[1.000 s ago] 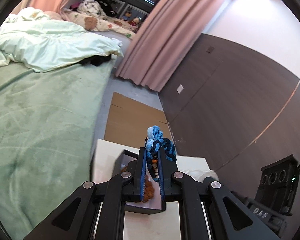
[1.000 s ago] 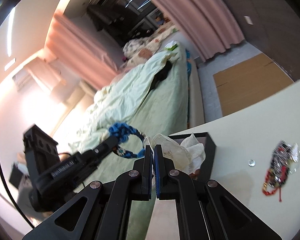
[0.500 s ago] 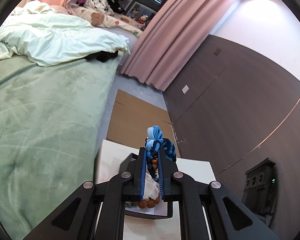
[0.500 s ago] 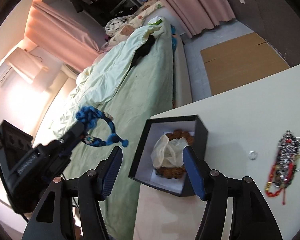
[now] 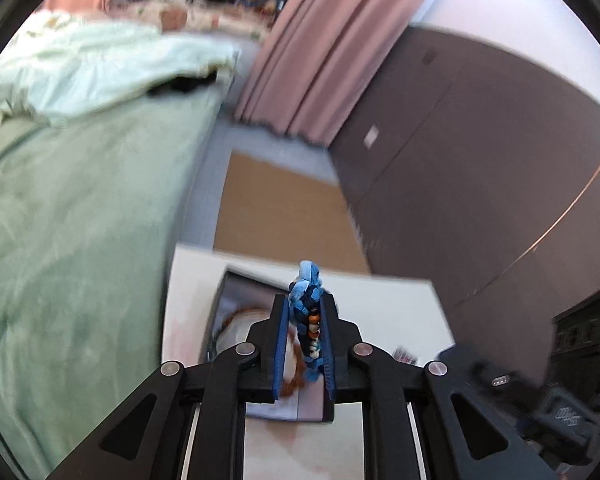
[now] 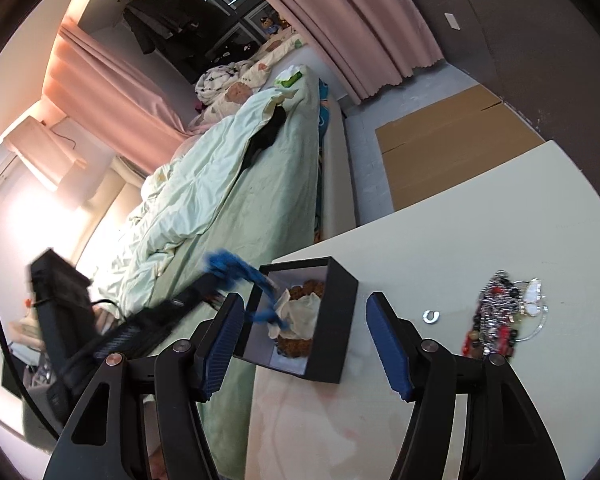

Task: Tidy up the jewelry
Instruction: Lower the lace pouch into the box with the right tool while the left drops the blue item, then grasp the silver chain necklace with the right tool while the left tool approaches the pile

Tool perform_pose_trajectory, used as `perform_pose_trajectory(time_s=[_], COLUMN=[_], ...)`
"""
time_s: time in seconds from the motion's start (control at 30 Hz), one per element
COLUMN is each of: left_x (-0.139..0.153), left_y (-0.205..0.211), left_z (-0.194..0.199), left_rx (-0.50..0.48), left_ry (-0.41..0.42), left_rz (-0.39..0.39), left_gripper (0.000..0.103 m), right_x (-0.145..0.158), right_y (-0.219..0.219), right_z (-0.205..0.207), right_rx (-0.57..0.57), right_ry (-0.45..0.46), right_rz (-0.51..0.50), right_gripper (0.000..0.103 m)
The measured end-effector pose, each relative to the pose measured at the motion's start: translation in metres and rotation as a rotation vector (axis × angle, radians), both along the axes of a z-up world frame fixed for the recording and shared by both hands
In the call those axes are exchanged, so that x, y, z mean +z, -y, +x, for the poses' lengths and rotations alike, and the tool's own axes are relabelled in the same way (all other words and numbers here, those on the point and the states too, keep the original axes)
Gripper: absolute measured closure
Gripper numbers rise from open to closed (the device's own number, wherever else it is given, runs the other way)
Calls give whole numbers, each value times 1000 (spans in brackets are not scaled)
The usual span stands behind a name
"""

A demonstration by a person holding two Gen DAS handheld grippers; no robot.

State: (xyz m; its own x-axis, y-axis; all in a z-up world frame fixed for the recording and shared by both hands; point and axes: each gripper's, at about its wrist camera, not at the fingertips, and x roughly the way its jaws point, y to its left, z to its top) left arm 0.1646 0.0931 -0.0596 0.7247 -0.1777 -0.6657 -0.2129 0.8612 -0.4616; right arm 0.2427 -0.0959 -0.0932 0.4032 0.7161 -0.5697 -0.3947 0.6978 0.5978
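Your left gripper [image 5: 305, 344] pinches the blue braided bracelet [image 5: 309, 312] just above the black box [image 6: 332, 320]; your right gripper [image 6: 306, 344] is spread wide. Beads already lie inside; the jewelry pile [image 6: 500, 312] and ring [image 6: 432, 316] wait on the table [image 6: 460, 240].

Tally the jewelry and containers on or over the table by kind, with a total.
Blue braided bracelet, in the left gripper: 1
Black box: 1
Brown bead bracelet in the box: 1
Silver ring: 1
Tangled jewelry pile: 1
Total: 5
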Motion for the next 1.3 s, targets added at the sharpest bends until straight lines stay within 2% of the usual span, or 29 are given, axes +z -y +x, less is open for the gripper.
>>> perform_pose_trajectory(time_s=[0.07, 0.13, 0.17, 0.2, 0.23, 0.27, 0.3, 0.37, 0.87, 1.03, 1.13, 1.3], left_x=[-11, -14, -13, -11, -9, -8, -5, -1, 19, 22, 22, 20], left_y=[1, 3, 4, 6, 7, 7, 6, 5, 41, 68, 82, 98], left_z=[4, 3, 1, -1, -4, -7, -12, -18, -46, -48, -48, -45], left_rx=[-15, -11, -10, -8, -8, -8, -3, 1, -56, -125, -157, -191], left_ry=[-51, -69, -68, -61, -54, -40, -16, 0, 52, 80, 93, 119], left_rz=[-33, -33, -16, 4, 11, 6, -9, -15, 126, 194, 209, 222], left_gripper=[86, 85, 75, 45, 27, 3, 0, 0, 0, 0, 1, 8], right_x=[3, 6, 7, 8, 9, 11, 12, 15, 13, 5, -1, -10], right_y=[6, 13, 15, 19, 22, 25, 28, 36, 95, 105, 112, 122], right_z=[-1, -3, -4, -6, -7, -9, -9, -12, -20, -18, -15, -10], right_rx=[-6, -14, -16, -21, -25, -29, -33, -46, -141, -165, -180, -193], right_ry=[8, 15, 17, 22, 26, 30, 35, 43, 14, -21, -44, -84], right_rz=[6, 12, 14, 18, 19, 20, 21, 24, 0, -22, -33, -35], right_gripper=[39, 39, 39, 39, 39, 39, 39, 39, 39, 39, 39, 39])
